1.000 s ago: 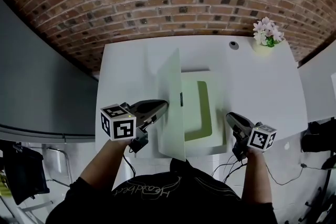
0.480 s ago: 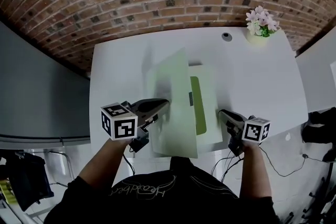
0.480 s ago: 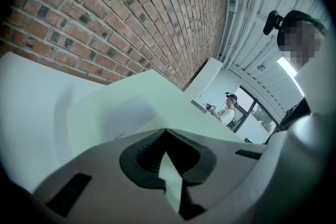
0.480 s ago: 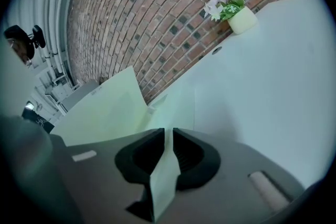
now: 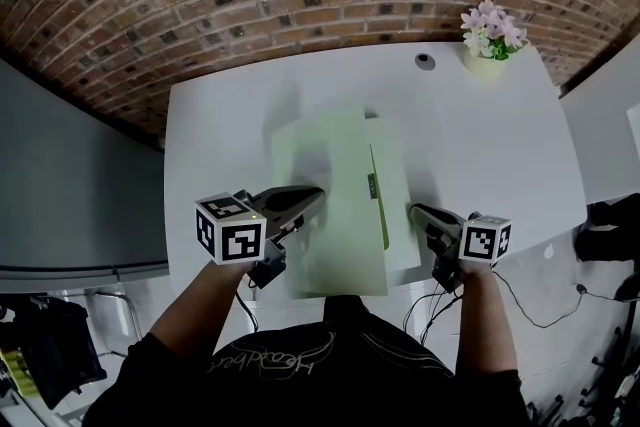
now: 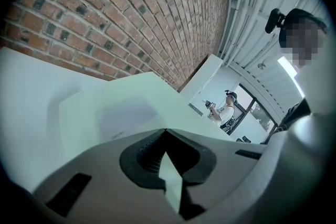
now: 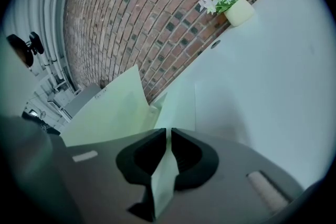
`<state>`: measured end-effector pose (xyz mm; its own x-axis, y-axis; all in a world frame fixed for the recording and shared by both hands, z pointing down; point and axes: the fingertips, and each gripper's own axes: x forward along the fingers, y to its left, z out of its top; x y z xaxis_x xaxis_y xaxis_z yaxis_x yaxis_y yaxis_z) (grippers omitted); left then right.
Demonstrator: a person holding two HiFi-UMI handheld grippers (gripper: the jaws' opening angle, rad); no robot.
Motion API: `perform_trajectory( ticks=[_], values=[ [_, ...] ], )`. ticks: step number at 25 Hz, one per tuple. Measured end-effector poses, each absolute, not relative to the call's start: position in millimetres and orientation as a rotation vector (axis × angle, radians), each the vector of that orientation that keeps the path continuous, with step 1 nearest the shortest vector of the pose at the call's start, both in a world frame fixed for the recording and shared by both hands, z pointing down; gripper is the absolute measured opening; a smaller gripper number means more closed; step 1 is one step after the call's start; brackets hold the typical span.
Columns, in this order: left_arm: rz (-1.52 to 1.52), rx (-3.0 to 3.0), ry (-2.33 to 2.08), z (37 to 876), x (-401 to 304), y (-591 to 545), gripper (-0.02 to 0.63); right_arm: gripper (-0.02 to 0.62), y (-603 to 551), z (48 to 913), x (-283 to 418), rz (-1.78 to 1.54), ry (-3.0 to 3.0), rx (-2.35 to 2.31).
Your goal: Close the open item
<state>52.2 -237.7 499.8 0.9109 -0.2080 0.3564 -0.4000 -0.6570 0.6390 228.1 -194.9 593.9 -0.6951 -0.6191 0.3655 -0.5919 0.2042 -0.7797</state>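
The right gripper is clamping an edge of the pale green folder, whose other leaf is leaning raised beside it

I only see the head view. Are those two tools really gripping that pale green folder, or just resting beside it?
Observer: Gripping. The left gripper view shows the left tool shut on the cover's edge.
Operator: And the right?
Observer: Its own view shows the right tool shut on the lower leaf.
Operator: Is it closed yet?
Observer: No; the right gripper view shows the cover raised off that leaf.
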Motion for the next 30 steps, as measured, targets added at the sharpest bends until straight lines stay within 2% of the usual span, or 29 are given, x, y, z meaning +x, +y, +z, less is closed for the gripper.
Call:
perform_trajectory(
  ticks=[30],
  values=[
    [0.511, 2.229, -0.508, 546.5, 14.7, -238.4, 0.002, 0.037, -201.3, 589.7, 168.5, -1.581, 2.406, -1.084]
  ],
)
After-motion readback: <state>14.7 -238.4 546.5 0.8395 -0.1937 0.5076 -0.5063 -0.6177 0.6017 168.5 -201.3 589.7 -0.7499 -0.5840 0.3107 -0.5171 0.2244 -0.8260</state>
